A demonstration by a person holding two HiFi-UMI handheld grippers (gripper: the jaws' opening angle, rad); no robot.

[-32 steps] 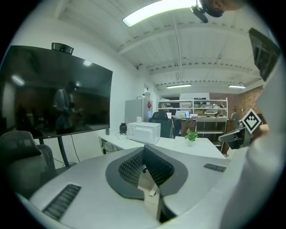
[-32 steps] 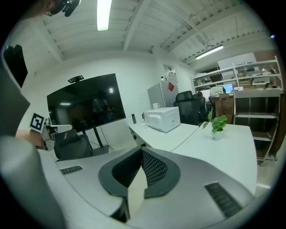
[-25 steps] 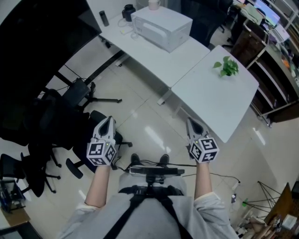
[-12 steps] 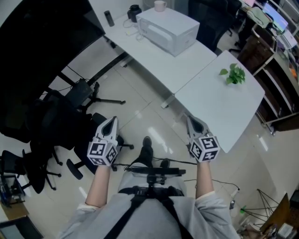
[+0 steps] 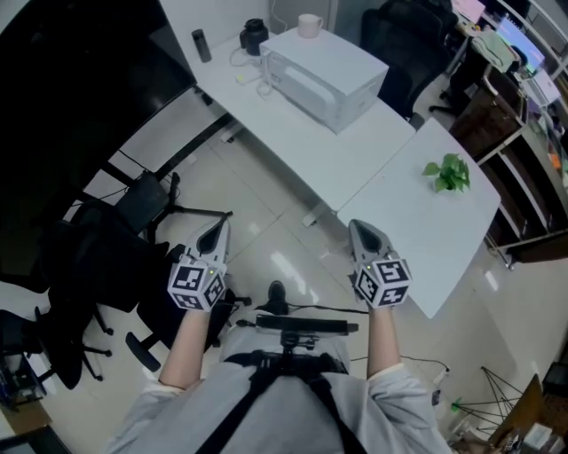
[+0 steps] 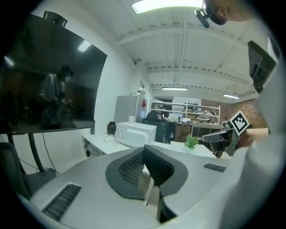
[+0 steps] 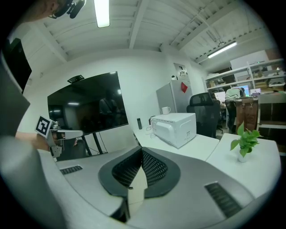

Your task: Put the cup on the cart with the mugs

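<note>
The person is holding the left tongs (image 5: pixel 217 232) and the right tongs (image 5: pixel 359 234) side by side, well apart from each other, both pointing slightly downward toward the long white worktop (image 5: pixel 293 142) ahead. Both pairs of tongs are pressed together with nothing between the pads. This is judged to be a carrying posture, since no grasp is called for while the target is out of reach. The cup (image 5: pixel 310 25) is standing upright on top of the white microwave (image 5: pixel 324 75), at the far end of that worktop and well apart from both tongs. Its raised position is judged to be keeping it clear of the dark bottle (image 5: pixel 202 46) and the dark jug (image 5: pixel 254 35) standing near the microwave, so a level approach from the front should be meeting no obstruction. A second worktop (image 5: pixel 426 222) is adjoining on the right and is carrying a small potted plant (image 5: pixel 450 173). A large dark screen (image 5: pixel 80 80) and black office chairs (image 5: pixel 89 266) are occupying the left side. The cart with the mugs is not showing in any view. Shelving at the right edge of the head view is being cut off by the frame and cannot be identified as the cart. The direction of the cup's handle is too small to be read with confidence. The person's torso is hiding the floor directly below.
</note>
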